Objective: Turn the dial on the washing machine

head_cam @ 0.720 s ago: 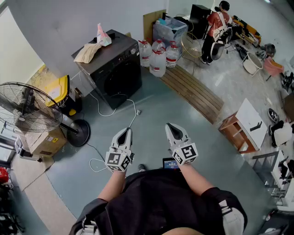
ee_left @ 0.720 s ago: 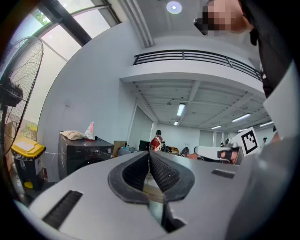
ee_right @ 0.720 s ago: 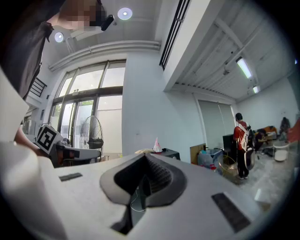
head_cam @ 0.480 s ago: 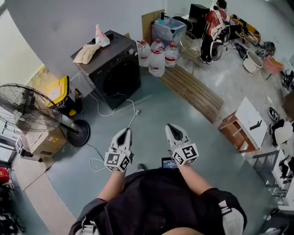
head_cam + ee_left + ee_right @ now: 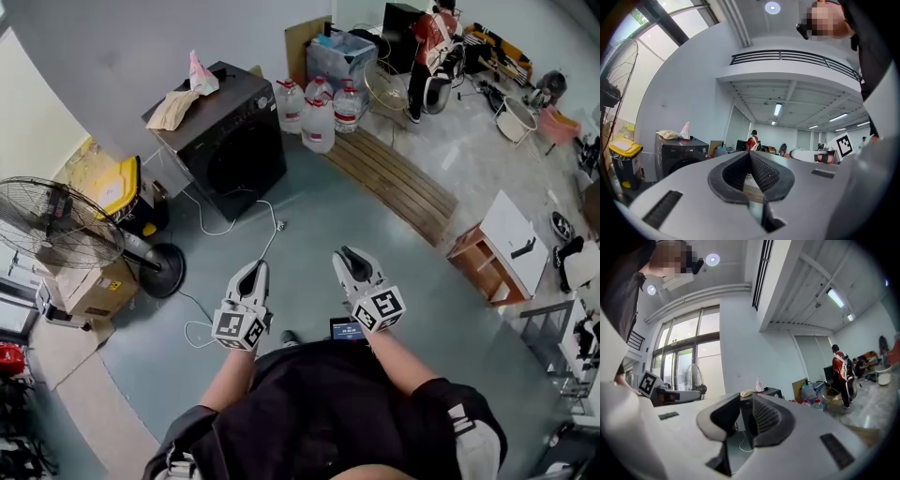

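The dark washing machine (image 5: pixel 230 131) stands against the wall across the floor, far from both grippers. Its dial (image 5: pixel 703 150) shows as a small round knob on the top front panel in the left gripper view. A beige cloth (image 5: pixel 172 109) and a pink-and-white bag (image 5: pixel 198 73) lie on its lid. My left gripper (image 5: pixel 256 270) is held low in front of me, its pads touching at the tip, with nothing held (image 5: pixel 750 154). My right gripper (image 5: pixel 347 255) is beside it, with a narrow gap between its pads and nothing in it (image 5: pixel 746 399). Both point toward the machine (image 5: pixel 771 392).
A standing fan (image 5: pixel 56 225), a yellow bin (image 5: pixel 117 187) and a cardboard box (image 5: pixel 89 291) are at the left. A white cable (image 5: pixel 258 225) trails across the floor. Water bottles (image 5: pixel 319 108), wooden slats (image 5: pixel 394 183) and a small wooden table (image 5: pixel 497 253) lie right. A person (image 5: pixel 433 37) stands far back.
The room has slid slightly up and left in the head view. My right gripper has shifted a little to the left; the left one has hardly moved.
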`<state>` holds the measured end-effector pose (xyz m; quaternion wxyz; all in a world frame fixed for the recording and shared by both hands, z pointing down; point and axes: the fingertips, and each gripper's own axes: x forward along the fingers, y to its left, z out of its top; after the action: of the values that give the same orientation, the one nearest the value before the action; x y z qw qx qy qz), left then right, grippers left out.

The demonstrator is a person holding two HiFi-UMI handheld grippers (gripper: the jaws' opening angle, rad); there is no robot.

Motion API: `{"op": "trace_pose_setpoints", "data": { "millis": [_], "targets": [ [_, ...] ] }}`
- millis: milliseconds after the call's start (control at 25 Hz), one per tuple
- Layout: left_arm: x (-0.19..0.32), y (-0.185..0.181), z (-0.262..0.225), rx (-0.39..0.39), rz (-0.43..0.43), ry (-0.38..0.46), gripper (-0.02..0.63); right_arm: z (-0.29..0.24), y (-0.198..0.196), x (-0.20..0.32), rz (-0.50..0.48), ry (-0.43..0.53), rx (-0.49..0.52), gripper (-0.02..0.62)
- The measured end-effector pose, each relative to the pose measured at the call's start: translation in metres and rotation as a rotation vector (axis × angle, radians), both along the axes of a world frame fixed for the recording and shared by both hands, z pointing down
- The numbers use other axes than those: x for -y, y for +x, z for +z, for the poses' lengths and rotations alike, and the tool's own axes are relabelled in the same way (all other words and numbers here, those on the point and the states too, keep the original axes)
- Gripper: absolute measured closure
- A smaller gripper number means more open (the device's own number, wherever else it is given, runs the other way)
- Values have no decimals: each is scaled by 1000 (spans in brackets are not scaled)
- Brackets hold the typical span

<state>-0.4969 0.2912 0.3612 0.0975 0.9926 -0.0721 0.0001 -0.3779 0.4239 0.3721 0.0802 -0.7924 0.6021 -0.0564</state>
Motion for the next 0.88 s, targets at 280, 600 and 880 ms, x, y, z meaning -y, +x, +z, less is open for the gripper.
{"op": "trace_pose_setpoints", "data": {
  "millis": [280, 600, 880],
  "targets": [
    [-18, 1, 1, 4, 17, 2, 611, 6, 0, -10, -39, -34, 52, 390],
    [-48, 9, 2, 13, 42, 7, 611, -14, -13, -45, -90, 29, -30, 393],
    [-70, 23, 4, -3, 38, -5, 609, -12, 2, -78, -59, 56, -10, 394]
  ]
}}
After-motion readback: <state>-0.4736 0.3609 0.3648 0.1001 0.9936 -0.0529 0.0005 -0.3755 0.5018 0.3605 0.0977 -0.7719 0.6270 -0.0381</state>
